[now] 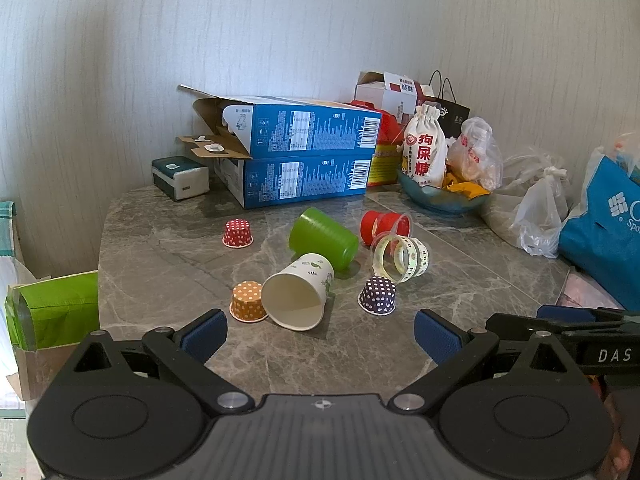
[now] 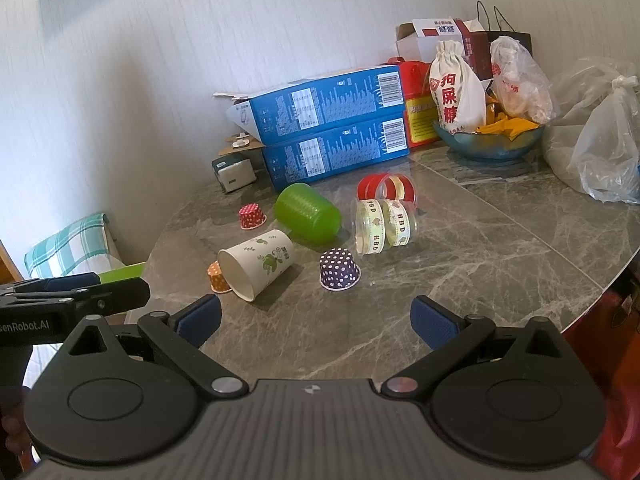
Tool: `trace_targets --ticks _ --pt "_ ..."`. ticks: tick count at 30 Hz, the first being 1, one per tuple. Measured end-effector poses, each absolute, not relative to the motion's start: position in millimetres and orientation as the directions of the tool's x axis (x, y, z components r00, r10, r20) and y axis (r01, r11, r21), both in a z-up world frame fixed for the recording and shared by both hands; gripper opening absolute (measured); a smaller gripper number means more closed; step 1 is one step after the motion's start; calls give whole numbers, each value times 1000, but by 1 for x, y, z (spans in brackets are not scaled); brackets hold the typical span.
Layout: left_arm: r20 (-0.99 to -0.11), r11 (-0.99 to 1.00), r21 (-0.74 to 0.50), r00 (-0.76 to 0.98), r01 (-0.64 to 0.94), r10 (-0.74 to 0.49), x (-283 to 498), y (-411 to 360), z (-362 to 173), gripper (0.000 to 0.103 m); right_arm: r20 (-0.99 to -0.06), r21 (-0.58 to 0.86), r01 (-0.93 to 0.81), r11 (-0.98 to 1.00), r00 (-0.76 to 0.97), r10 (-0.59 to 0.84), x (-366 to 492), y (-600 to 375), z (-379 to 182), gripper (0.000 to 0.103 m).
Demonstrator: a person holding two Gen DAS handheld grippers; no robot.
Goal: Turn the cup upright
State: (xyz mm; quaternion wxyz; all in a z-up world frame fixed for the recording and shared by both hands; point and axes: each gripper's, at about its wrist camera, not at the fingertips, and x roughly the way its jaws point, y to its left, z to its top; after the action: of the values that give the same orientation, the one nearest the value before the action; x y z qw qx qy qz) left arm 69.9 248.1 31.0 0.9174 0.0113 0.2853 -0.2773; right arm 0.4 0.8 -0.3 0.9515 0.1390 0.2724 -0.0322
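While both grippers hover above the near edge of the grey marbled tabletop (image 1: 168,248), I read the left gripper (image 1: 320,334) with its jaws wide apart and nothing between them; the right gripper (image 2: 316,320) shows the same condition, jaws spread and empty. Neither touches any cup. The white paper cup (image 1: 298,290) lies on its side just ahead of the left gripper, mouth facing the camera, printed with green leaves. An orange dotted cup (image 1: 247,301) sits inverted, touching its left flank. A green plastic cup (image 1: 323,238) lies on its side just behind the paper cup. A purple dotted cup (image 1: 378,295) stands inverted to the right, near a clear cup with HBD bands (image 1: 402,256), which lies tipped over. A red dotted cup (image 1: 237,233) rests inverted further left. Two stacked blue boxes (image 1: 304,156) stand against the wall.
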Motion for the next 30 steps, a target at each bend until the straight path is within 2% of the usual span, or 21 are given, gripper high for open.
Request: trace_targets --ticks 30 --pt "-529 843 -141 681 518 -507 71 250 32 101 -531 246 132 960 847 20 -1 2 -2 102"
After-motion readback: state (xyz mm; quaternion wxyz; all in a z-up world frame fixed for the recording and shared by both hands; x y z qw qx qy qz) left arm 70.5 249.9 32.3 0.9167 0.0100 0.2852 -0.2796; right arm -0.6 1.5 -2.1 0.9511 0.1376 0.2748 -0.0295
